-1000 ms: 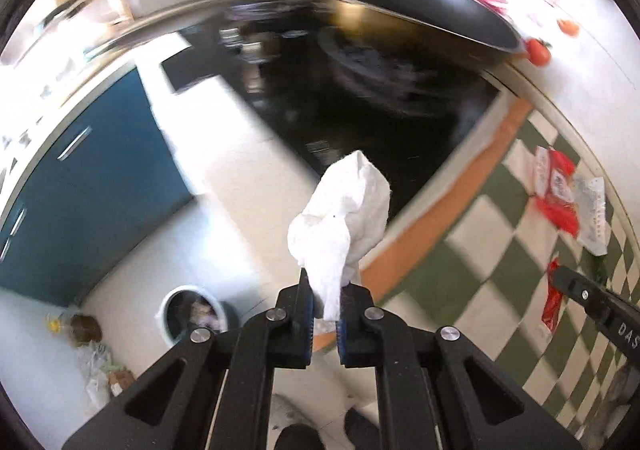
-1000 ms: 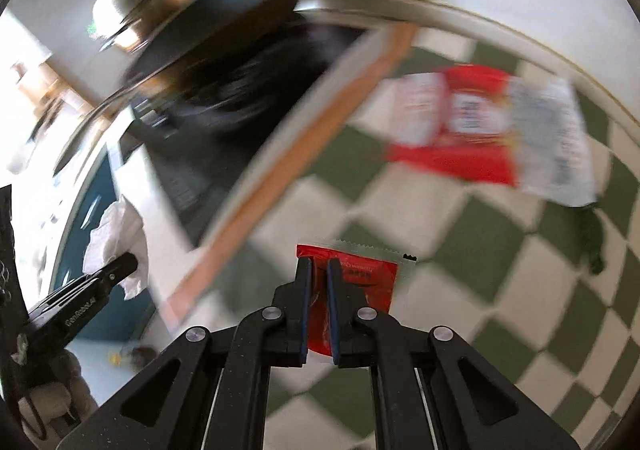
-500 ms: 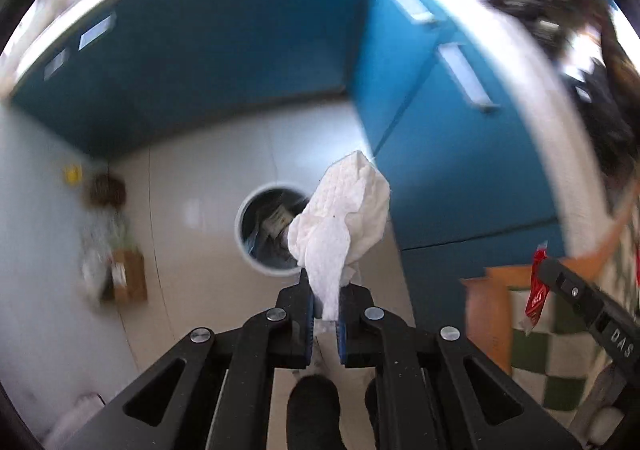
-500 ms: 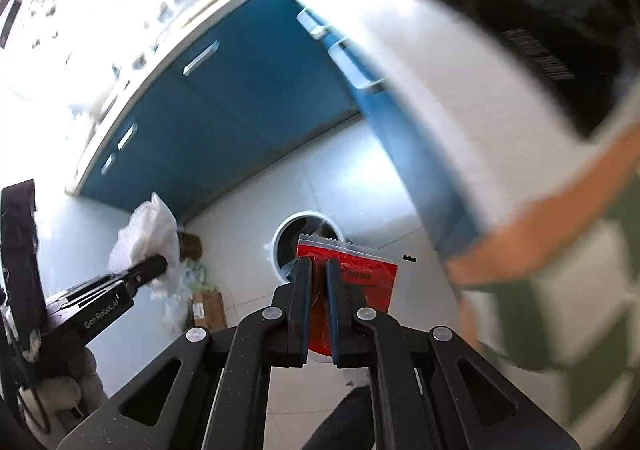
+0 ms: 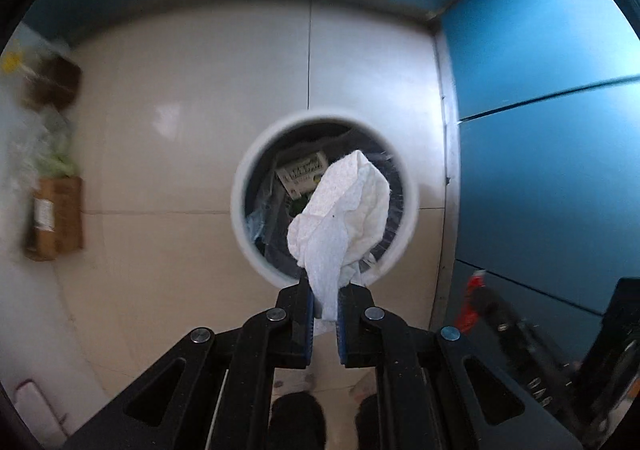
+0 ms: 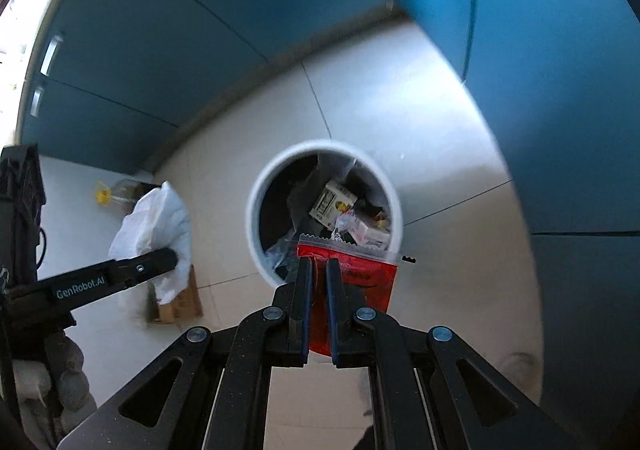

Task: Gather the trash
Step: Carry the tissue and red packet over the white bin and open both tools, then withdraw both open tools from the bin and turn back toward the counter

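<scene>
While both grippers are hanging above the floor, each one is gripping a piece of trash. The left gripper [image 5: 323, 292] is pinching a crumpled white paper towel [image 5: 340, 210] between its nearly closed jaws; the towel is sticking up past the fingertips and, in the left wrist view, is overlapping the opening of the white round bin [image 5: 240, 202] below. The right gripper [image 6: 318, 270] is clamping a red sachet [image 6: 360, 278] with its jaws drawn close together; the sachet is lying flat across the fingertips, and its serrated clear top edge is overlapping the near rim of the bin [image 6: 256, 234] in the right wrist view.

The bin is standing on the pale tiled floor [image 5: 180, 130], near the blue cabinets [image 5: 540, 130]. It is already holding loose rubbish, including a small printed carton [image 6: 332, 204] and clear plastic wrapping.

A brown cardboard box [image 5: 56, 218] is sitting on the floor to the left of the bin, well apart from it, next to a heap of pale plastic bags [image 5: 44, 146]. In the right wrist view the left gripper [image 6: 168, 260] is entering from the left with the towel [image 6: 156, 226] in its tips, to the left of the bin. In the left wrist view the right gripper is appearing blurred at lower right with the red sachet [image 5: 472, 302].
</scene>
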{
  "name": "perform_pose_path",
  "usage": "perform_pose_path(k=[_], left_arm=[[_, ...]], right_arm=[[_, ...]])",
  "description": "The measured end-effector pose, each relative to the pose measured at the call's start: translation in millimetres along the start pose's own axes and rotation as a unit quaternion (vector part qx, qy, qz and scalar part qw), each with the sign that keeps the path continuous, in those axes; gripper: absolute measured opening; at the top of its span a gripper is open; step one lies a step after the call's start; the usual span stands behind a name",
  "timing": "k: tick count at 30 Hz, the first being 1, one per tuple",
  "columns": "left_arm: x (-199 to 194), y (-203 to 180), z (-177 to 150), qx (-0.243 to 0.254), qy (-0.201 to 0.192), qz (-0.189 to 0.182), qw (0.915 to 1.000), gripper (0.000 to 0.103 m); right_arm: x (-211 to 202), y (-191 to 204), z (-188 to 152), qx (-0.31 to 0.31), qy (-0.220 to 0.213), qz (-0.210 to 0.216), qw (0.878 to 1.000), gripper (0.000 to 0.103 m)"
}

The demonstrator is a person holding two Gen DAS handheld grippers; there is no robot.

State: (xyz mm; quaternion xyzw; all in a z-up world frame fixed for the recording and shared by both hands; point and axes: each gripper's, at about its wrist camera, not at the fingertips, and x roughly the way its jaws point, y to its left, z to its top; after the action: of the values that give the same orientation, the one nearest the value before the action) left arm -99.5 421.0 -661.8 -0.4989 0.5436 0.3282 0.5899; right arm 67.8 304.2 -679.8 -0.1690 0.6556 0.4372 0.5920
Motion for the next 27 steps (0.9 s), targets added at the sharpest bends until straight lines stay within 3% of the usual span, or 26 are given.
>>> perform_pose_path(k=[3, 7, 11, 16, 18, 19, 20, 21, 22, 25, 27], left_arm=[[49, 21, 14, -0.023, 0.031, -0.026, 0.9989, 0.006], [89, 29, 27, -0.034, 0.054, -0.038, 0.9972, 0.006], [105, 31, 31, -0.036, 0.069, -0.052, 0.9956, 0.010], [98, 28, 36, -0.037, 0.061, -0.026, 0.9971, 0.013], [95, 31, 40, -0.026, 0.046, -0.002, 0.9986, 0.021], [92, 32, 40, -0.024, 0.041, 0.008, 0.9988, 0.027], [87, 33, 40, -0.021, 0.035, 0.019, 0.9990, 0.051], [82, 34, 40, -0.017, 0.026, 0.031, 0.9990, 0.085], [76, 37, 39, -0.014, 0.017, 0.045, 0.9987, 0.095], [57, 43, 33, -0.007, -0.008, 0.076, 0.9970, 0.098], [47, 45, 28, -0.009, -0.019, 0.088, 0.9959, 0.098]], right_arm=[[61, -4, 3, -0.010, 0.016, 0.000, 1.000, 0.007], [105, -6, 2, -0.019, 0.028, -0.004, 0.999, 0.007], [130, -12, 5, -0.020, 0.049, -0.002, 0.999, 0.007], [142, -11, 7, -0.022, 0.080, -0.007, 0.997, 0.009], [139, -9, 9, -0.028, 0.079, -0.012, 0.996, 0.032], [136, -8, 10, -0.031, 0.075, -0.010, 0.997, 0.056], [131, -7, 11, -0.035, 0.073, -0.013, 0.997, 0.068], [129, -5, 11, -0.037, 0.071, -0.015, 0.997, 0.070], [124, -4, 12, -0.040, 0.070, -0.019, 0.997, 0.075], [111, 2, 13, -0.046, 0.065, -0.029, 0.996, 0.095], [101, 8, 11, -0.054, 0.062, -0.041, 0.996, 0.099]])
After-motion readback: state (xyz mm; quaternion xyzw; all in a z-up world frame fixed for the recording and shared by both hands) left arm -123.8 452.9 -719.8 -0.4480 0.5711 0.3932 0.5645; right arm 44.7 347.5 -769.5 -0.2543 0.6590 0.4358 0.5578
